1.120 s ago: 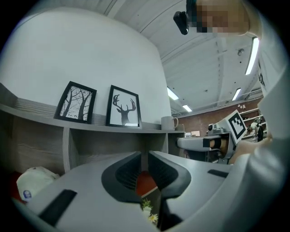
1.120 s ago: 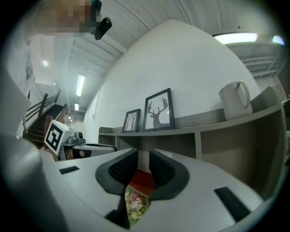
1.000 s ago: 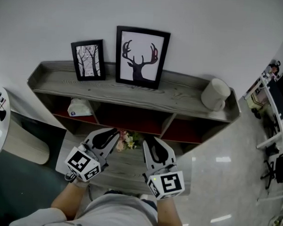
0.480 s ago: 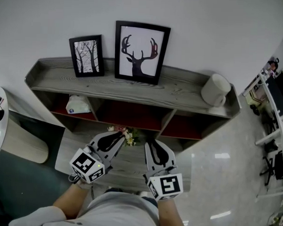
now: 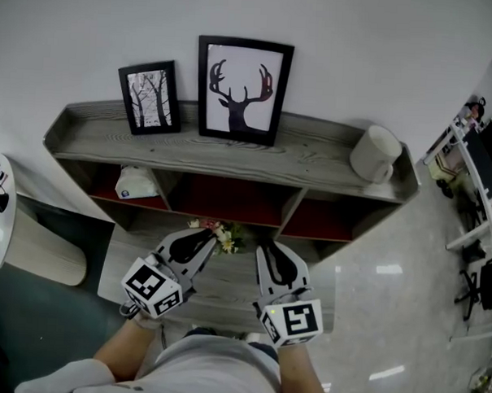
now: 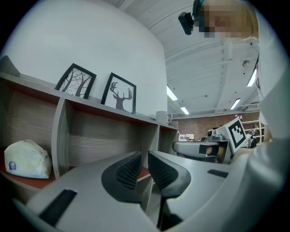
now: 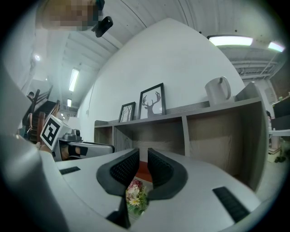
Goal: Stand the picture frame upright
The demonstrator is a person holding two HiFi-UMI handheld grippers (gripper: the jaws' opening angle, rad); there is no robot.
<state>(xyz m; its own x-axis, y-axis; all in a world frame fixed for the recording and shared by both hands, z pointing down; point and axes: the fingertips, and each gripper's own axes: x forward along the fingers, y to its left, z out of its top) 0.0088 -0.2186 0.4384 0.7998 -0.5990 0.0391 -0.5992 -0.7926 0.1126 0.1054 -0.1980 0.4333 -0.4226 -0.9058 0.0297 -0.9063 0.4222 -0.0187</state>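
On the shelf [image 5: 312, 174] before you, the small frame [image 5: 149, 99] stands near the left end, at the back edge against the wall. The deer frame [image 5: 242, 90] stands just to its right, about mid-length. The mug [image 5: 375, 156] sits near the right end. Below, a pouch [image 5: 137, 184] lies in the left compartment. The flowers [image 5: 222, 235] lie on the low ledge before the middle compartment, between your left gripper [image 5: 202, 235] and right gripper [image 5: 268, 249].
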